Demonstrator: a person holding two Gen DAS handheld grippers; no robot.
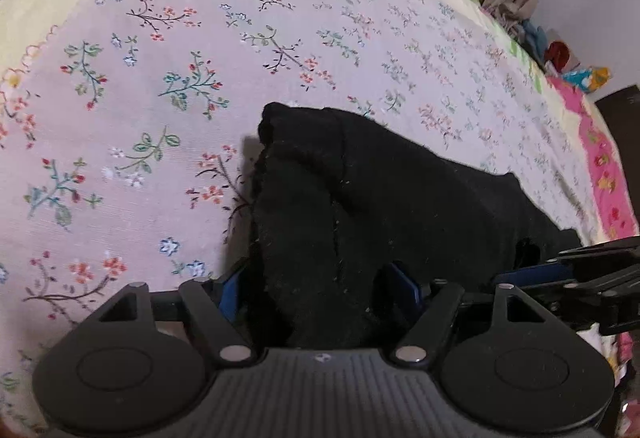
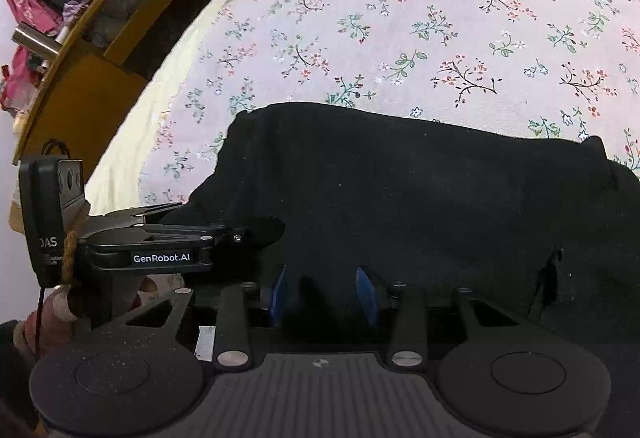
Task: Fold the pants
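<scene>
Floral sheet (image 1: 208, 50) covers the bed and serves as my folding surface. Black pants (image 1: 360, 198) lie bunched on it, near me, partly folded by my reading. Left gripper (image 1: 320, 286): jaws wide, cloth draped between the blue pads (image 1: 230, 292) but not pinched, so released. Right gripper (image 2: 326, 290): pads part-open with cloth between them; no clamp visible, so I judge it let go too. Both sit close together, which suits laying down one edge.

Black pants (image 1: 360, 206) hide both grippers' fingertips.
</scene>
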